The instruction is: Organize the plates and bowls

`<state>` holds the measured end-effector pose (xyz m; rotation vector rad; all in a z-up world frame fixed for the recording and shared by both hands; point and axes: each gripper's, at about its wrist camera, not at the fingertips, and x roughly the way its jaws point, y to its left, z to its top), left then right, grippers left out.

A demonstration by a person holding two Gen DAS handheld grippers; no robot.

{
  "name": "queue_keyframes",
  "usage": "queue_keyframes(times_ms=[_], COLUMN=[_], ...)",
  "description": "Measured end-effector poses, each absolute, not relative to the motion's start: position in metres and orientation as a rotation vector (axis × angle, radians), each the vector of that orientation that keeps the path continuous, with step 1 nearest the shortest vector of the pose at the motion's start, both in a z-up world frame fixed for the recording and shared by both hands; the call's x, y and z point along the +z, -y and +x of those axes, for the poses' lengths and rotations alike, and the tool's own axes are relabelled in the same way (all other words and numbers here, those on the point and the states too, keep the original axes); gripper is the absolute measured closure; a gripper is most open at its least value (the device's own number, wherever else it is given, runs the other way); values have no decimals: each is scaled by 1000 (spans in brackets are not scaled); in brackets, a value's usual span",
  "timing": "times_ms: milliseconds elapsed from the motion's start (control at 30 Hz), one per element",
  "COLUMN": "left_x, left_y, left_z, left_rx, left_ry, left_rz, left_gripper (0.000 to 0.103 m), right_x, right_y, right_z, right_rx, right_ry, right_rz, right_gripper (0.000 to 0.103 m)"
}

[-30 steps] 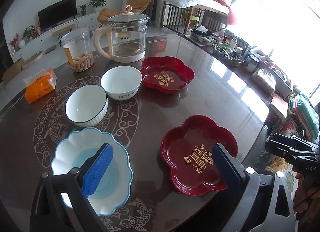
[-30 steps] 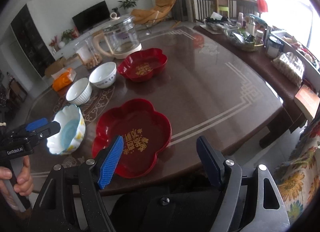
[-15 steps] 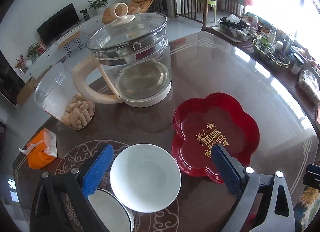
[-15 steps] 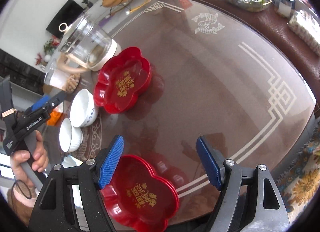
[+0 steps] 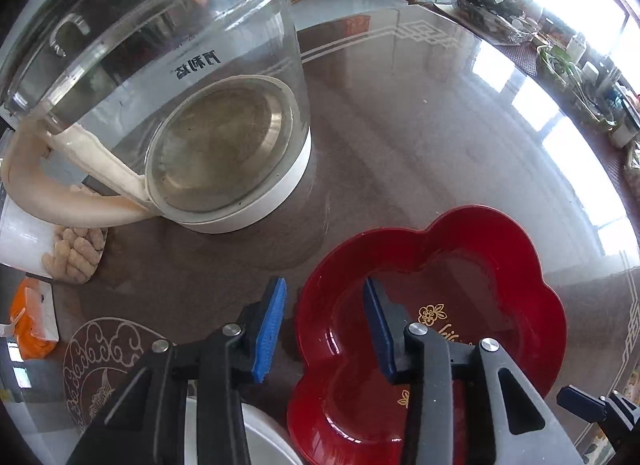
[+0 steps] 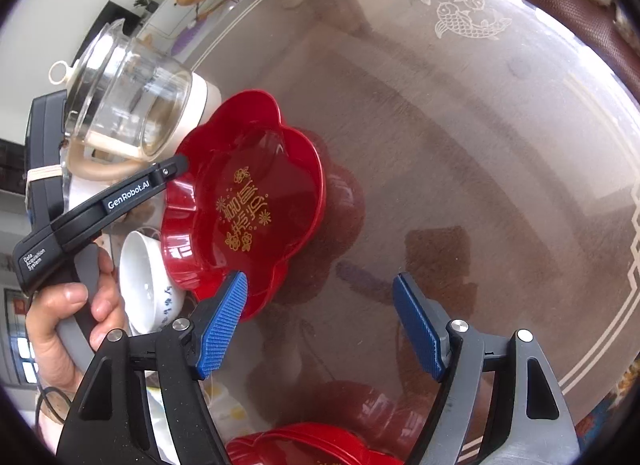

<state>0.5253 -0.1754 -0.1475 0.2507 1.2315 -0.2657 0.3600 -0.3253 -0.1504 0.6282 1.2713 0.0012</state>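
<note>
A: Red flower-shaped lacquer plate (image 5: 472,265) is sitting on the glossy brown table (image 5: 440,125), beside the glass kettle (image 5: 180,105). Left gripper (image 5: 324,325) jaws have just been closing, straddling its scalloped rim, not yet pressing.

B: Looking light, stiff, slick; rim is the hold. Right gripper (image 6: 320,325) jaws are hanging wide apart, empty.

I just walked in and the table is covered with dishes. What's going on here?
A person is tidying plates and bowls with a handheld gripper in each hand. The left gripper straddles the rim of the red flower-shaped plate with gold lettering beside the glass kettle; its jaws have just been closing, but the pads do not yet press on it. The right gripper hangs open above bare table. A white bowl sits beside the plate.
</note>
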Motion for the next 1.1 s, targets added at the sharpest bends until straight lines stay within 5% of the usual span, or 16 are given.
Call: queue_keyframes(times_ms=[67,167,233,300,433,900,1100], left_x=[-151,-149,-149,-146,-136,-31,-28], left_y=[177,178,175,175,174,158,128], left_z=[527,526,524,520,502,366,276], left_rx=[-255,-263,-281,-292,-343,-484,-479], left_ry=[-1236,-1226,-1243,-1242,-1233,-1081,-1050], left_rz=[243,235,208,208,180,78,33], left_gripper=[75,87,89,89,89,89,89], right_x=[-155,-161,-165,-170,-166,-84,-60], right_y=[320,316,315,317,326,348,330], right_z=[365,373,376,377,368,265,200], right_rx=[14,47,62,46,58,104,132], right_ry=[-1278,-1278,-1275,-1293,-1271,-1171,-1155], right_rz=[613,607,610,603,607,516,465], right_gripper=[27,48,58,80,91,92,92])
